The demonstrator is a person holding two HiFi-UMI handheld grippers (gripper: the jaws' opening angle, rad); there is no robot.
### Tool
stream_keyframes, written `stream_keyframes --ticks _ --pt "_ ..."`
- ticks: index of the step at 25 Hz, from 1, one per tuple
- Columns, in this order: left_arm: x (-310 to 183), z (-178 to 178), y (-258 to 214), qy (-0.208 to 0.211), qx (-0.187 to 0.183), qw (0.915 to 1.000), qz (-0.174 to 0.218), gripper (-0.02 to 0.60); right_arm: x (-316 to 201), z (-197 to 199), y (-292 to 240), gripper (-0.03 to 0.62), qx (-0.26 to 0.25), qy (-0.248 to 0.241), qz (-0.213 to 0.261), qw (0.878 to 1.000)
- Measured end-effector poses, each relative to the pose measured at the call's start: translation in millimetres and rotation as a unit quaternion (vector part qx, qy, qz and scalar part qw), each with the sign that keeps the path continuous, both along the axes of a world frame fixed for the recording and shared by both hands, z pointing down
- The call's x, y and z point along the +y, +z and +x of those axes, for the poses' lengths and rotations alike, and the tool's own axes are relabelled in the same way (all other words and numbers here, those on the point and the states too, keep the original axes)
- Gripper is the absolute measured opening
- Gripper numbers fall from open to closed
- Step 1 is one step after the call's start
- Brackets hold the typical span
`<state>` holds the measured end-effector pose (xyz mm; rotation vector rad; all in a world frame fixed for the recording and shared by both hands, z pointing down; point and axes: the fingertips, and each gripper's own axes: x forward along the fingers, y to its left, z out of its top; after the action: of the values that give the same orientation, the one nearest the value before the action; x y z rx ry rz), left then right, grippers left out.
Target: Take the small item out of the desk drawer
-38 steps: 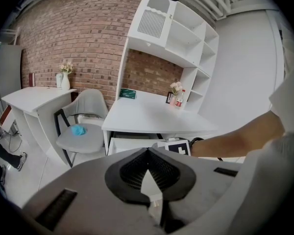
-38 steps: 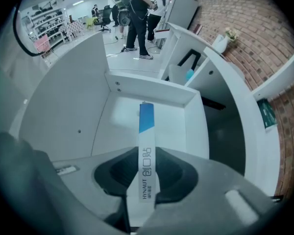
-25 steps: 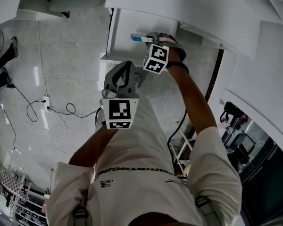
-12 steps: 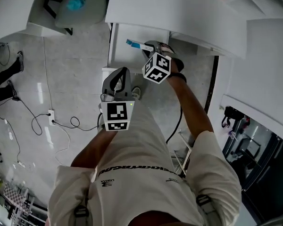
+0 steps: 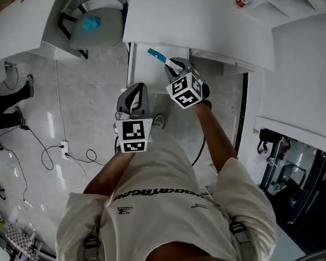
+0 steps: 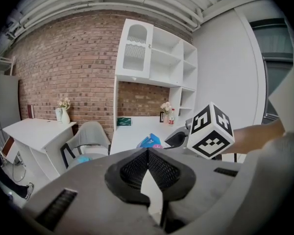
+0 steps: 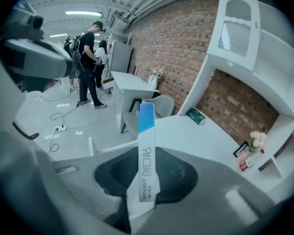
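Higher than before, the right gripper (image 5: 171,65) clamps a slim white-and-blue cardboard box (image 5: 156,55), seemingly clear of the white drawer (image 5: 146,74); the left gripper (image 5: 135,94) is closed, empty.

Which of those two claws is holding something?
The right gripper: a slim white-and-blue packet sticks out of its jaws. The left gripper is shut on nothing.

**Around our two grippers**

We see the slim box (image 7: 146,151) between the jaws of the right gripper (image 5: 171,65). The desk (image 5: 206,15) lies ahead of it, and the chair (image 5: 95,15) ahead to its left. The left gripper (image 5: 138,88) sits near, left and behind.
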<state>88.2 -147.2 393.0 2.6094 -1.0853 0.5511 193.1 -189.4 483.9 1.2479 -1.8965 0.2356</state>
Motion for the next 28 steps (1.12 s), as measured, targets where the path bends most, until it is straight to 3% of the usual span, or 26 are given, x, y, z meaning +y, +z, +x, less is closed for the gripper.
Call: stream_keyframes --ticks 6,14,28 --pt "3 -1 -29 0.004 0.008 0.9998 0.018 -0.003 9 6 -49 0.086 -0.044 0.053 0.047 0.997" --pt "6 2 -61 0.013 0.02 0.9986 0.048 -0.003 26 4 -108 0.086 -0.112 0.112 0.106 0.982" --pt "15 15 -106 0.034 0.047 0.9953 0.077 -0.003 59 8 -189 0.086 -0.217 0.204 0.221 0.929"
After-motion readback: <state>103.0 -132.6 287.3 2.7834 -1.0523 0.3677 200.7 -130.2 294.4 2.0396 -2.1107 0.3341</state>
